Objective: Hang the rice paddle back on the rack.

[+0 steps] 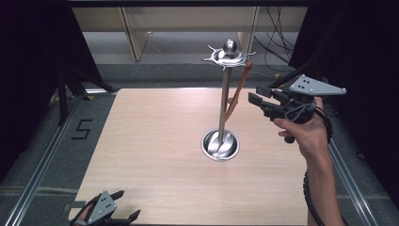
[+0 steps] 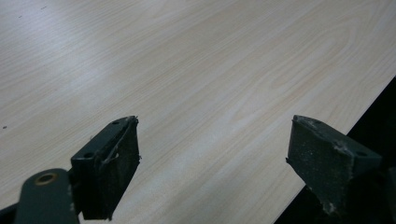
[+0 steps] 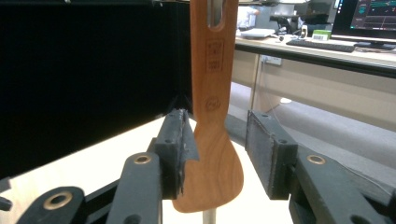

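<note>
1. High view: the right tool (image 1: 256,101) sits up in the air, just to the right of the metal stand (image 1: 225,94). The wooden spatula (image 1: 238,89) hangs from the stand's hooked top ring (image 1: 229,57), right in front of the tool's tips, slanting down toward the pole. The stand's round base (image 1: 220,144) is on the tabletop (image 1: 155,155), below and to the left of that tool. The left tool (image 1: 126,205) is way down at the near edge of the tabletop, well apart from all that.

2. Left gripper view: the left tool (image 2: 212,154) has its jaws spread wide with nothing in them, just bare tabletop (image 2: 196,70) ahead.

3. Right gripper view: the spatula (image 3: 212,140) hangs upright between the right tool's (image 3: 218,147) jaws. The left pad (image 3: 175,147) looks like it's touching the blade edge, the right pad (image 3: 264,149) stands clear, so it's partly open and not clamping.
</note>
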Available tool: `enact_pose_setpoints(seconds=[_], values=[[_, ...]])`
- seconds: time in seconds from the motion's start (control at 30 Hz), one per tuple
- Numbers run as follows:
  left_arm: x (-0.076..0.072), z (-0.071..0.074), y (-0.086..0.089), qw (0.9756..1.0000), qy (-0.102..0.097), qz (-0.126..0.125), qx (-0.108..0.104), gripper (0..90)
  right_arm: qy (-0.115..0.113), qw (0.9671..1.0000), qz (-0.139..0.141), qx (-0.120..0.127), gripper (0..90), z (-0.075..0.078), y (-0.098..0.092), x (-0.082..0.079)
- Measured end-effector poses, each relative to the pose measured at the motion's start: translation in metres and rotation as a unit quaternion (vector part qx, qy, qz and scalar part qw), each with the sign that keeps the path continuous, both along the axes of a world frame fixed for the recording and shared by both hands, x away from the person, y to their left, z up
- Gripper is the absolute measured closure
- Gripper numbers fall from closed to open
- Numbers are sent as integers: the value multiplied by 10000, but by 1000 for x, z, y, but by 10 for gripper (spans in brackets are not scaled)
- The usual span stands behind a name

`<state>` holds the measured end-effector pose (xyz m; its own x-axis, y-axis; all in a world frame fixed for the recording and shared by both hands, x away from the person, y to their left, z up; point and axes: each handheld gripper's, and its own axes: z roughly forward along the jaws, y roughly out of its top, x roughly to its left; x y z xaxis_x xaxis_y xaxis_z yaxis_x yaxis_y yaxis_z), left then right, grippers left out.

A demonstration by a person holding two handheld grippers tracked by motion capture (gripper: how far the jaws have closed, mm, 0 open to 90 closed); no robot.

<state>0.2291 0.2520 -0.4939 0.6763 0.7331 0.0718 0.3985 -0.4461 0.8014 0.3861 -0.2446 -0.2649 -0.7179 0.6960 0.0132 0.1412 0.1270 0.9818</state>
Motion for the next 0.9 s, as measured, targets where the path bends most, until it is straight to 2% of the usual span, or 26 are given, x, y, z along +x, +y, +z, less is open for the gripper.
enact_pose_setpoints(seconds=[0.07,0.1,0.13,0.17,0.3,0.4,0.43,0.47,0.5,0.53,0.57,0.6,0.7,0.73,0.77,0.8,0.83,0.9], values=[[0,0,0,10000,2,11,-6,161,-40,10000,6,-18,582,-2,-2,-1],[0,-1,-1,10000,6,15,-31,161,61,10000,-14,20,575,-4,-3,-5],[0,-1,-1,10000,30,21,-66,161,-105,9999,-60,-78,570,-11,-8,-9],[0,-1,-1,10000,30,21,-66,161,-32,10000,-42,-41,568,-13,-9,-11],[0,-1,-1,10000,32,19,-92,161,0,9999,-132,-108,559,-26,-17,-22],[0,-1,-1,9999,35,25,-92,161,-24,9998,-194,-52,550,-33,-22,-27],[0,-1,-1,9999,31,18,-98,161,119,9998,-178,-9,548,-39,-24,-32],[-1,-1,-2,9999,21,36,-144,161,127,9998,-113,-39,543,-43,-26,-32],[0,0,0,10000,9,-8,13,161,151,9997,-131,-157,541,-47,-27,-32],[0,0,-1,10000,-8,5,-19,161,118,9992,-203,-317,540,-54,-30,-33],[-1,0,-2,9999,26,42,-131,161,118,9992,-203,-317,540,-54,-30,-33],[-1,-1,-2,9999,89,74,-114,161,372,9984,-202,-373,535,-60,-30,-35],[-1,-1,-2,9999,76,72,-72,161,408,9981,-218,-409,533,-65,-32,-34],[-2,-2,-3,9997,48,105,-214,161,299,9981,-235,-480,532,-66,-33,-32],[-2,-2,-3,9997,48,105,-214,161,299,9981,-235,-480,532,-66,-33,-32],[-1,-2,-2,9998,25,72,-175,161,365,9978,-206,-508,528,-69,-32,-32],[-2,-2,-3,9997,36,106,-223,161,457,9977,-239,-451,526,-71,-32,-34],[-2,-1,-2,9999,16,77,-146,161,476,9973,-227,-508,520,-72,-32,-33]])
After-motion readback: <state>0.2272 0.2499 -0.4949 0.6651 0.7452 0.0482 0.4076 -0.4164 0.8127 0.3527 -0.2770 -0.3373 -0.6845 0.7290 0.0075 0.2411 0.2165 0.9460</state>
